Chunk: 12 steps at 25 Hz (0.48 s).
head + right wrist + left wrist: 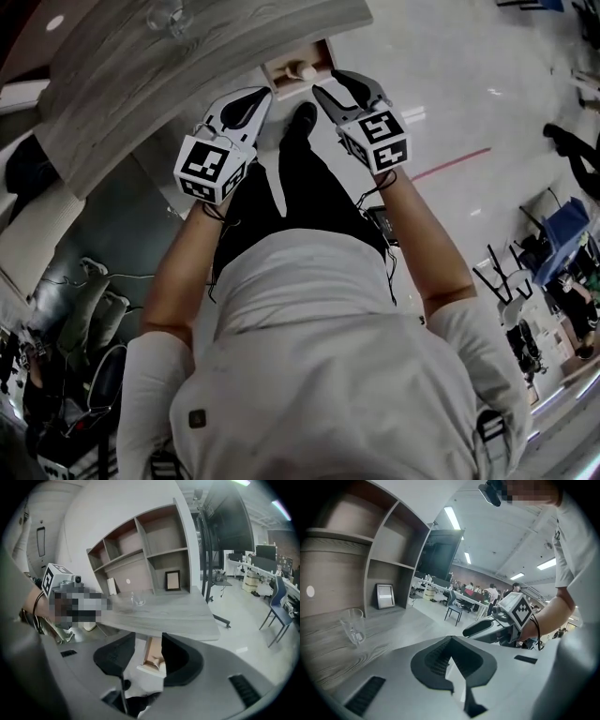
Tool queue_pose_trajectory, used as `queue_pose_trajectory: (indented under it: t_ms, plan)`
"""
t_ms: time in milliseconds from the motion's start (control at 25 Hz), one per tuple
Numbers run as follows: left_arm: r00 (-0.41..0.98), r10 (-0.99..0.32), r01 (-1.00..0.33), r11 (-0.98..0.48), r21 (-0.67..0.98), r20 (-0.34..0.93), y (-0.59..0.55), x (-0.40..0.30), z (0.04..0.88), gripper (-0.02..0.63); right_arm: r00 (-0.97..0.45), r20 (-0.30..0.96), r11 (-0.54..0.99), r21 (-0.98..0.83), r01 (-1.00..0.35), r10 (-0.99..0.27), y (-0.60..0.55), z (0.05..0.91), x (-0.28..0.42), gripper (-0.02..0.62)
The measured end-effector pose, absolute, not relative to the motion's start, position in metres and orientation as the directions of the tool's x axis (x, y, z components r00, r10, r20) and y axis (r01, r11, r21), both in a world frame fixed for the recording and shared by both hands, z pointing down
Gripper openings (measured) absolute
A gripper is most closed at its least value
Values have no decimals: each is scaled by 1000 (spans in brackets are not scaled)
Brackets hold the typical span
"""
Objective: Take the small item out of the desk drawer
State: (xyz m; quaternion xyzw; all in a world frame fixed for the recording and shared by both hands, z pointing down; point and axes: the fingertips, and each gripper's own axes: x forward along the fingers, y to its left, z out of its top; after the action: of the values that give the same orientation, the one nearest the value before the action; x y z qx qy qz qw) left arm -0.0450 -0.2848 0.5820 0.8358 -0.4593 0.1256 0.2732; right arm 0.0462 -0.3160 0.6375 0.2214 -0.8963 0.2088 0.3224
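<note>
In the drawer (pixel 281 82), small item (pixel 307 71) lies beyond right gripper's (pixel 326 82) open fingers (pixel 334 102).

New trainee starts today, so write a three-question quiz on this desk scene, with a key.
1. True or false: the small item lies in the open drawer.
2. Which stands on the desk? A) glass B) bottle C) laptop
3. Fill in: the right gripper has its fingers ____.
Key: 1 true; 2 A; 3 apart.
</note>
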Motion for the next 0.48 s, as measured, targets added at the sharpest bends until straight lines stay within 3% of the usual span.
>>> queue_pose_trajectory:
  t_ms: [480]
  plan:
    - [520, -668, -853, -370, 368, 533, -292, -32, 655, 15, -615, 776, 793, -282, -540, -143, -312, 742, 48, 234]
